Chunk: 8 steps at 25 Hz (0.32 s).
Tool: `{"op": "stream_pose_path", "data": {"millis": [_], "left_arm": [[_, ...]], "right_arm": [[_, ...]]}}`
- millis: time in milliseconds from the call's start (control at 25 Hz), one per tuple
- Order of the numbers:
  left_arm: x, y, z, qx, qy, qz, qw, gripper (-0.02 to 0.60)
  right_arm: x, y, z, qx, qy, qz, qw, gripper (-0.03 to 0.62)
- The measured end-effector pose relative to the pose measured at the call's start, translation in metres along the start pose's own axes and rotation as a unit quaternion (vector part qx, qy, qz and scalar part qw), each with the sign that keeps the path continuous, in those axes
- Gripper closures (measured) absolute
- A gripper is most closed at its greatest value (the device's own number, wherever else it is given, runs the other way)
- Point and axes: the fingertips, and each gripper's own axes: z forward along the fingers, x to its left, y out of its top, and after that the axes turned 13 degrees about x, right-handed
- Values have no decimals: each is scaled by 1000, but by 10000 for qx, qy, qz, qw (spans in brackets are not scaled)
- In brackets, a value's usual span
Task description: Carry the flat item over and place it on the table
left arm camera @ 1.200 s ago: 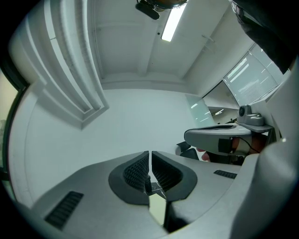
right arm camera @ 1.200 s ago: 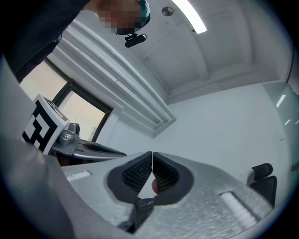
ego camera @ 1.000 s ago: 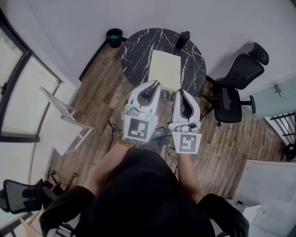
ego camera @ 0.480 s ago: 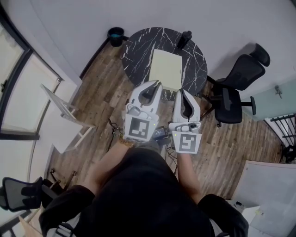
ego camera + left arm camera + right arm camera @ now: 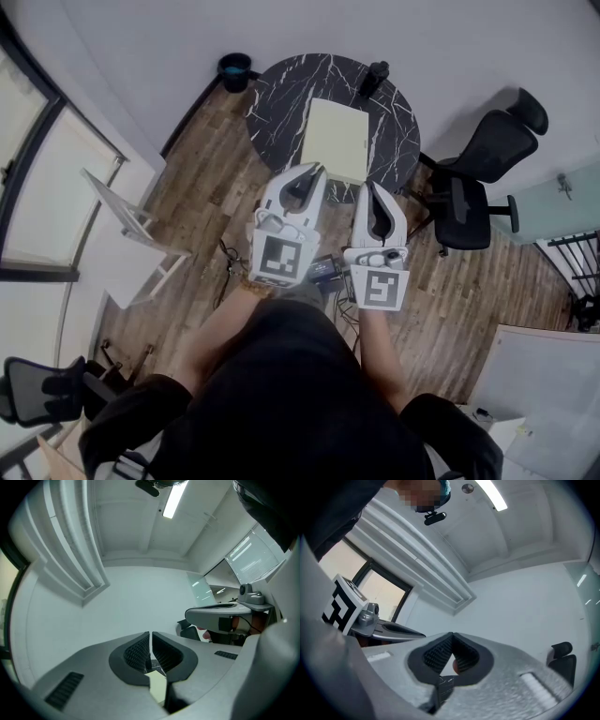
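The pale-yellow flat board (image 5: 336, 139) is lying on the round black marble desk (image 5: 277, 108), its near edge close to the desk rim on the person's side. A dark cylindrical container (image 5: 374, 77) is standing at the far rim, apart from the board.

The left gripper (image 5: 302, 180) is hovering over the near rim, its tip just beside the board's near-left corner. Its fingers (image 5: 137, 652) are pressing together with nothing between them; only a hairline slit is showing (a strip of the yellow board is visible below them in the left gripper view).

The right gripper (image 5: 373, 195) is hanging alongside, its tip just short of the board's near-right corner. Its fingers (image 5: 437, 654) are likewise meeting at the tips and gripping nothing. Whether either gripper is touching the board cannot be told.

A black office chair (image 5: 473, 178) is standing right of the desk, a teal bin (image 5: 233, 71) is sitting on the wooden floor (image 5: 202, 202) at the desk's far left, and a white frame stand (image 5: 131, 234) is standing further left.
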Motion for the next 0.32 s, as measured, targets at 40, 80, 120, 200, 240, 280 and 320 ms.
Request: {"op": "stream_pose_path", "data": {"millis": [40,80,120,200,240,280,320], "left_arm": [[-1,-1,1,11,-1,-8,10000,558],[-2,-2,1,21,-4,-9,10000,558],[-2,-3,2,31,-7,-7,10000,558],[-2,-4,3,47,-10,4,10000,558],[-2,-4,4,50,-8,9,10000,557],[-2,-3,5,51,-4,13,10000,558],[-2,-3,5,51,-1,16,10000,557]], "right_arm": [[-1,-1,0,6,-2,8,10000,599],[-2,-3,0,15,-2,13,10000,599],[-2,-3,0,23,-2,18,10000,599],[-3,-4,1,27,-9,28,10000,599],[-4,-4,1,24,-15,30,10000,599],[-5,-4,1,19,-20,30,10000,599],[-6,-3,2,14,-25,30,10000,599]]}}
